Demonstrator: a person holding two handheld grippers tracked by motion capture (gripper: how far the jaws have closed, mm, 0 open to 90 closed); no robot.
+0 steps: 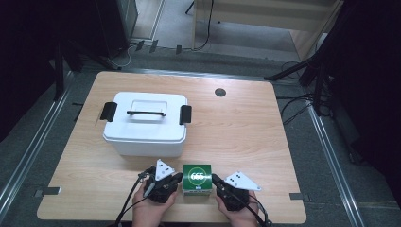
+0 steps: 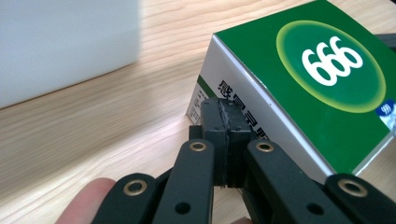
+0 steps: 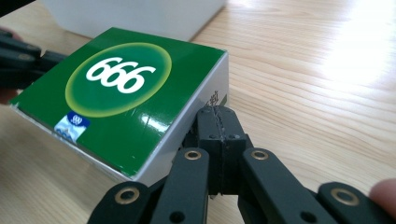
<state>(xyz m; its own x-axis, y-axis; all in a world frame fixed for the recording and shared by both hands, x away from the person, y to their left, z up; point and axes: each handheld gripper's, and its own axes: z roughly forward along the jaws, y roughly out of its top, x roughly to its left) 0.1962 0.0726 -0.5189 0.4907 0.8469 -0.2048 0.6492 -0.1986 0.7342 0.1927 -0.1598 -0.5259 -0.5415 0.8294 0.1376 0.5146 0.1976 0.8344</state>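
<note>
A small green box (image 1: 197, 178) marked 666, with white sides, lies near the table's front edge. My left gripper (image 1: 178, 178) is shut with nothing in it, its tips against the box's left side (image 2: 243, 112). My right gripper (image 1: 215, 178) is also shut and empty, its tips at the box's right side (image 3: 205, 98). In the left gripper view the closed jaws (image 2: 227, 123) meet the white side wall. In the right gripper view the closed jaws (image 3: 218, 126) sit at the box's white edge. The green box (image 3: 116, 98) lies flat between both grippers.
A white lidded bin (image 1: 145, 124) with black side latches and a top handle stands just behind the box, left of centre. A dark round grommet (image 1: 220, 92) sits in the wooden table (image 1: 241, 132) at the back. Cables and stands surround the table.
</note>
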